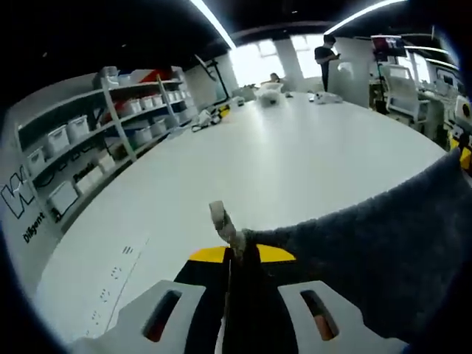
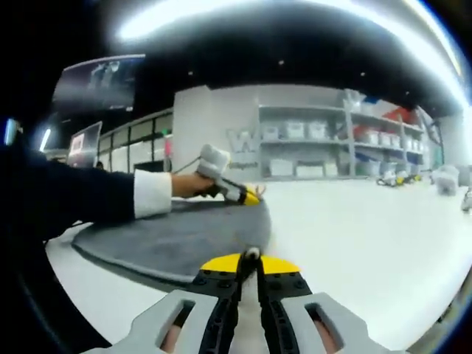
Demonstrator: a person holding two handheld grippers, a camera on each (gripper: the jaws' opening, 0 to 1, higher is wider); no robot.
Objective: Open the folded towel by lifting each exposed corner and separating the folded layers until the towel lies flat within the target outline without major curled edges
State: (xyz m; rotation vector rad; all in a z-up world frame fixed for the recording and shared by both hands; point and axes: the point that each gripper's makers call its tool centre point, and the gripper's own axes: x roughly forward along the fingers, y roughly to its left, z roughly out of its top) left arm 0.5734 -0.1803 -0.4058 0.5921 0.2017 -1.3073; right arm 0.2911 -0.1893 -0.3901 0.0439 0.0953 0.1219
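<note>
towel (image 1: 383, 251) cloth, dark grey, lay on the white table (image 1: 280, 162) and ran from the left gripper (image 1: 234, 247) out toward four o'clock in the left gripper view. that gripper's jaws were pressed together on a corner of it, with a small pale tag (image 1: 218, 215) poking up past the tips at twelve o'clock; pinching there looked meant to give a handle on one layer only.

in the right gripper view the towel (image 2: 169, 243) spread flat toward ten o'clock. the right gripper (image 2: 252, 258) had its jaws closed at the near edge, though whether cloth sat between them i could not tell. the left gripper (image 2: 234, 192) showed at eleven o'clock, held by a hand (image 2: 188, 184) in a dark sleeve (image 2: 74, 199) with a white cuff, on the far edge. holding opposite edges probably served to pull the fold apart. no target outline was readable.
</note>
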